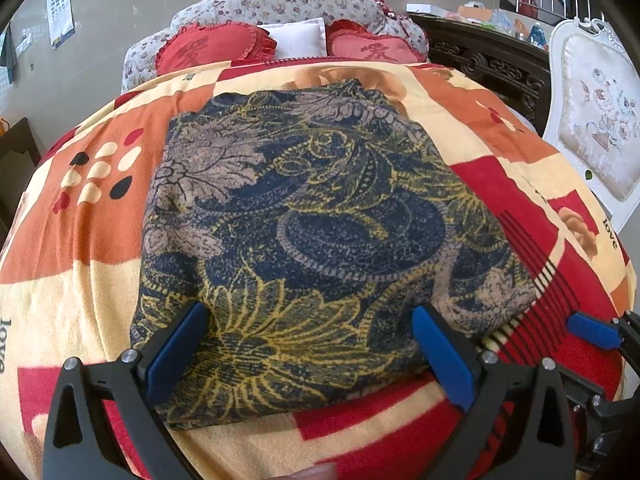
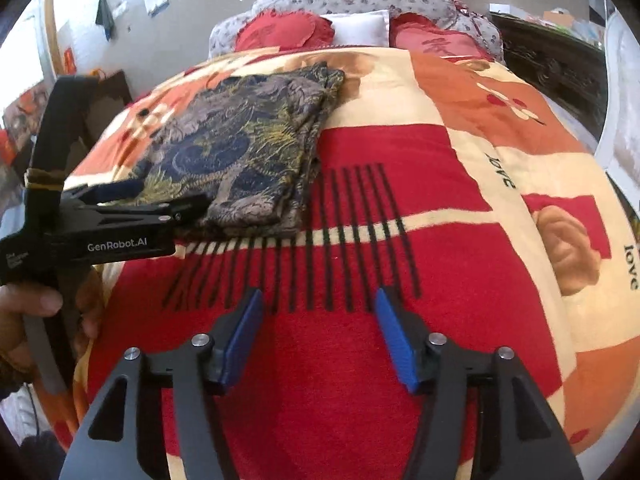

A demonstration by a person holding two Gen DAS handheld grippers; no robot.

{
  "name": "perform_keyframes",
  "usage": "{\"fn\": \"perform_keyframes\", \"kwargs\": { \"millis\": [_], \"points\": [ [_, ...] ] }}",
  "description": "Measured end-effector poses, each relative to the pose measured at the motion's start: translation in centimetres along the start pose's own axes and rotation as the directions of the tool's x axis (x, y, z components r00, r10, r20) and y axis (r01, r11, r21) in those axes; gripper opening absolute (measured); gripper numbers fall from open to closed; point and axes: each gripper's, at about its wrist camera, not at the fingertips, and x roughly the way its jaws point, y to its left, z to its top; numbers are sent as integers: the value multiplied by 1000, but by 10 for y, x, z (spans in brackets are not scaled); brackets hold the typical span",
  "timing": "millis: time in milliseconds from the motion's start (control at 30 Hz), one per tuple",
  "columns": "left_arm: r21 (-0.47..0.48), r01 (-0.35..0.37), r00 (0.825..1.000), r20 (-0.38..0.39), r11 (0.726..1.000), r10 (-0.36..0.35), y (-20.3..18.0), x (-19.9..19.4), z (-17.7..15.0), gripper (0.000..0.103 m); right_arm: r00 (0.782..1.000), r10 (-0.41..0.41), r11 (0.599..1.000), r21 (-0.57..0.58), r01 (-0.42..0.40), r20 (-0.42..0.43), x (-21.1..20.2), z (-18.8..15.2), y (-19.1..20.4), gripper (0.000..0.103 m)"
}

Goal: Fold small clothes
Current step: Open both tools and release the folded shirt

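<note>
A folded garment (image 1: 304,208), dark navy with a yellow and grey floral print, lies flat on the bed's patterned blanket (image 1: 88,220). My left gripper (image 1: 308,312) is open wide, its blue fingers standing on either side of the garment's near edge. In the right wrist view the garment (image 2: 248,140) lies at the upper left, with the left gripper (image 2: 160,204) at its near edge and a hand (image 2: 36,304) holding that gripper. My right gripper (image 2: 319,296) is open above the red part of the blanket (image 2: 440,184), right of the garment, with nothing between its fingers. A right-gripper finger (image 1: 592,332) shows at the left wrist view's right edge.
Two red heart cushions (image 1: 216,50) and a white pillow (image 1: 298,38) lean on a floral bolster (image 1: 288,2) at the bed's head. A white upholstered chair (image 1: 596,120) and dark carved furniture (image 1: 492,62) stand on the right. A wall runs on the left.
</note>
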Motion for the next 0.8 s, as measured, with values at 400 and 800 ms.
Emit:
{"fn": "perform_keyframes", "kwargs": {
  "millis": [400,800],
  "points": [
    [-41,17,999,-48,999,-18,2,-12,-1,103,996,-8,997,-81,1,-86,9,2,17,94],
    [-178,-118,986,-140,977,94,35,-56,10,103,990,-44,995,-92,32,-137,10,3,20,95]
  ]
}}
